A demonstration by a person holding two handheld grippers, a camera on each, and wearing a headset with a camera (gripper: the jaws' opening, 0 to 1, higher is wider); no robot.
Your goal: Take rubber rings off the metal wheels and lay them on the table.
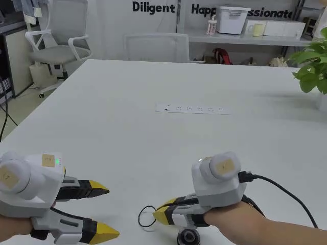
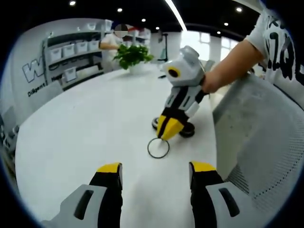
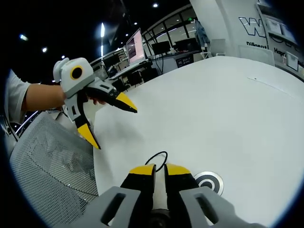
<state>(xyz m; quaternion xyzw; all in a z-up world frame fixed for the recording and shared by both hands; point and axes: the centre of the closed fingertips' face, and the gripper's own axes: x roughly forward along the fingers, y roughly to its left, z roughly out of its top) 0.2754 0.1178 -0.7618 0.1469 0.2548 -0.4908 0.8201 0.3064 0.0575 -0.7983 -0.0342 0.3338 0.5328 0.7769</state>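
The thin black rubber ring (image 1: 140, 218) lies flat by the near edge of the white bench (image 1: 153, 143). The metal wheel (image 1: 189, 237) stands just beside it. My right claw (image 1: 159, 214) is nearly closed, its tips at the ring's rim. Whether they pinch it, I cannot tell. My left claw (image 1: 110, 212) gapes wide nearby. A power strip (image 1: 191, 108) lies mid-bench, and a plant (image 1: 312, 64) stands at the right edge.

White table (image 1: 153, 87); office chair (image 1: 56, 35) behind; wall shelf (image 1: 245, 39); plant (image 1: 312, 66) right.
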